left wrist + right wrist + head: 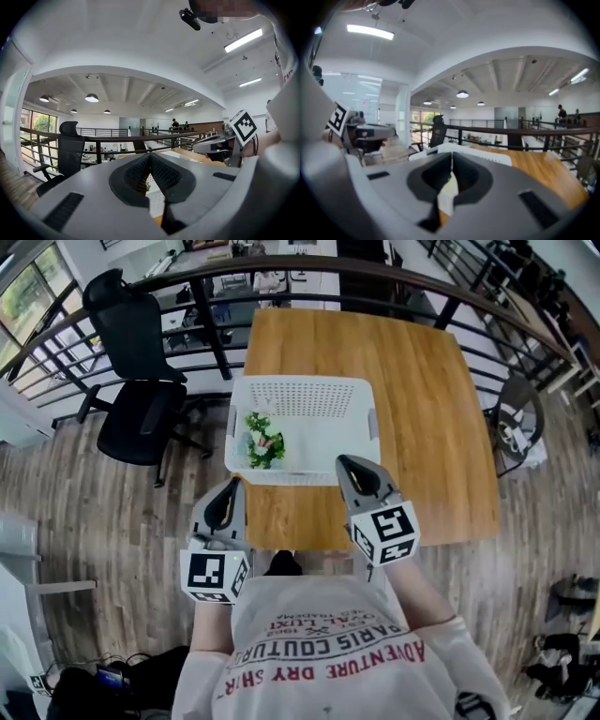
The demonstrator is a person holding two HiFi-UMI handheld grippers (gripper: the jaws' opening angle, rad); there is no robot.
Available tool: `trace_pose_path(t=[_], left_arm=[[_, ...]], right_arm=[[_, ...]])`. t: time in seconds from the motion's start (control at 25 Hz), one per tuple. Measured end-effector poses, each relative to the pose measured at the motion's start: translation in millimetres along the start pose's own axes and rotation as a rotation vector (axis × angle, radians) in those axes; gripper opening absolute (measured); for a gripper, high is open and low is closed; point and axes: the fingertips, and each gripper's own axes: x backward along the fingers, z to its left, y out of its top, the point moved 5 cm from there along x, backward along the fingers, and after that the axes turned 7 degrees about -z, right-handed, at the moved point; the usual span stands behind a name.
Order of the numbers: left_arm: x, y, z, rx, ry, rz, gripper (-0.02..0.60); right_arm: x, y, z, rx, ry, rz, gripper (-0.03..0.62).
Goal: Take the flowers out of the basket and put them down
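Note:
A white plastic basket (pixel 352 395) stands on the wooden table (pixel 422 390), near its front left part. A small bunch of flowers (pixel 262 440) with green leaves and pale blooms lies inside it at the left. My left gripper (pixel 228 489) hovers off the table's front left corner, jaws shut and empty. My right gripper (pixel 352 467) hangs over the basket's near right rim, jaws shut with nothing between them. In the left gripper view the pads (pixel 159 174) meet and the right gripper (pixel 220 143) shows at right. The basket rim (pixel 487 155) shows beyond the shut right jaws.
A black office chair (pixel 136 381) stands left of the table by a dark curved railing (pixel 281 273). Another chair (pixel 516 423) sits at the table's right side. Wooden floor surrounds the table. Bags and cables (pixel 103 681) lie on the floor at lower left.

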Motion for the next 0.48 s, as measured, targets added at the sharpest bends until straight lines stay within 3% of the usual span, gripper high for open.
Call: trace_pose_path(t=[0.2,0.48], left_arm=[[-45,5,67,0.021,-0.02,0.008,0.026],[-87,-8,120,0.071,-0.036,0.038,0.026]], right_arm=[[-85,14,-13,-0.023,-0.011,0.132,0.029],[-176,-25,-28,-0.056,0.068,0.496,0.031]])
